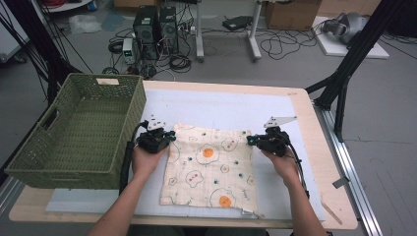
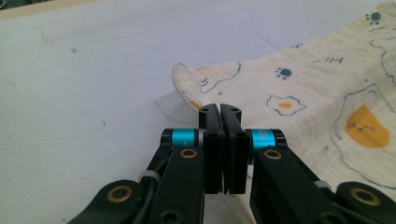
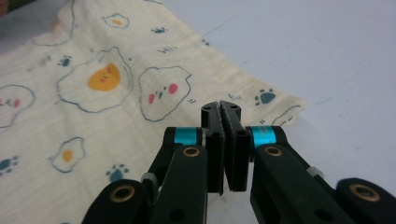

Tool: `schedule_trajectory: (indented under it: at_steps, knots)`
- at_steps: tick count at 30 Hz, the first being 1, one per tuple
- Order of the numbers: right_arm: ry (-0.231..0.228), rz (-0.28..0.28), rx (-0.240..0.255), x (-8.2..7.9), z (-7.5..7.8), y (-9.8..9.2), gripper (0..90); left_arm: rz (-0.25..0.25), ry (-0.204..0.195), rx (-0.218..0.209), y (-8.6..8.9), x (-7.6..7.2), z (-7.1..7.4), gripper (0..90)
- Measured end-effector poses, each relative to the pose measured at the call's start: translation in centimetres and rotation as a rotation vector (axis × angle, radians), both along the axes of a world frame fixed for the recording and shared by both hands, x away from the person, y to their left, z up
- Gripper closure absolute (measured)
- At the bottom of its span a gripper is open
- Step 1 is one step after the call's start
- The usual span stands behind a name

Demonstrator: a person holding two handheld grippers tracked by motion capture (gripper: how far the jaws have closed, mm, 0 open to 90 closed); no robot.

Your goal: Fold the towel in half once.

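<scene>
Pinching the two far corners of the cloth, the left tool and right tool both have their jaws fully closed on the fabric's edge. The cloth lies flat on the counter, just right of the green basket. Each grip looks thin, catching only the hem, so a quick or uneven lift could pull a corner free, or drag the cloth skewed across the counter.

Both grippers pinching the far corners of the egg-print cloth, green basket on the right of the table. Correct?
Not quite. The high view shows the green basket at the table's left, beside the left gripper. Both it and the right gripper are shut on the cloth, at its far corners.
</scene>
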State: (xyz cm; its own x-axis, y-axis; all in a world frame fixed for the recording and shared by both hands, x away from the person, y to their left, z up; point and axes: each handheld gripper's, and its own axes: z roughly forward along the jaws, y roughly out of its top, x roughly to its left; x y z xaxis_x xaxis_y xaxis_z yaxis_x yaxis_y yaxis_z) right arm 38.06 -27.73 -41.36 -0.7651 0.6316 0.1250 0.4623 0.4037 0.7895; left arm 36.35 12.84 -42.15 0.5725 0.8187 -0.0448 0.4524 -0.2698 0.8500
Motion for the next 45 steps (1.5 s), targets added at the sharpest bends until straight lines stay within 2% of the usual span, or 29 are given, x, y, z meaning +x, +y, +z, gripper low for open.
schedule_trajectory:
  at_steps: [3,6,10,15,23,25,26,31,34,37,40,45]
  knots:
    - [-0.018,0.021,0.012,-1.0,0.5,-0.2,88.7,-0.024,-0.015,0.008,0.0,-0.9,0.5,87.5]
    - [-0.037,0.033,0.009,-2.5,1.1,-0.4,88.7,-0.033,-0.025,-0.005,0.1,-1.9,0.7,87.5]
    - [-0.033,0.056,0.003,-4.4,1.1,-0.6,88.7,-0.052,-0.029,-0.011,0.3,-3.3,0.5,87.5]
    - [-0.012,0.069,0.001,-6.3,0.3,-0.6,88.6,-0.067,-0.015,-0.016,0.6,-5.2,-0.1,87.4]
    - [0.052,0.1,-0.042,-7.9,-2.0,-0.3,88.4,-0.094,0.029,0.019,1.2,-7.2,-1.6,86.7]
    - [0.051,0.106,-0.053,-7.9,-2.2,-0.3,86.4,-0.097,0.045,0.012,1.3,-7.2,-1.8,84.7]
    - [0.048,0.108,-0.056,-7.9,-2.1,-0.3,82.3,-0.099,0.048,0.013,1.4,-7.2,-1.7,80.9]
    - [0.026,0.083,-0.027,-7.7,-1.0,-0.8,68.1,-0.091,0.037,-0.013,1.4,-7.0,-0.8,67.4]
    - [0.016,0.054,-0.013,-7.1,-0.4,-1.0,64.1,-0.085,0.021,-0.024,1.3,-6.4,0.0,67.0]
    - [0.01,0.037,0.005,-6.4,0.0,-1.1,62.9,-0.07,0.021,-0.027,1.2,-5.5,0.4,66.5]
    - [0.014,0.017,0.006,-5.4,-0.1,-0.8,61.5,-0.046,0.029,-0.031,1.0,-4.6,0.1,66.0]
    - [0.055,0.004,-0.043,-4.0,-1.4,-0.1,56.3,-0.034,0.078,0.008,0.4,-3.6,-1.1,64.5]
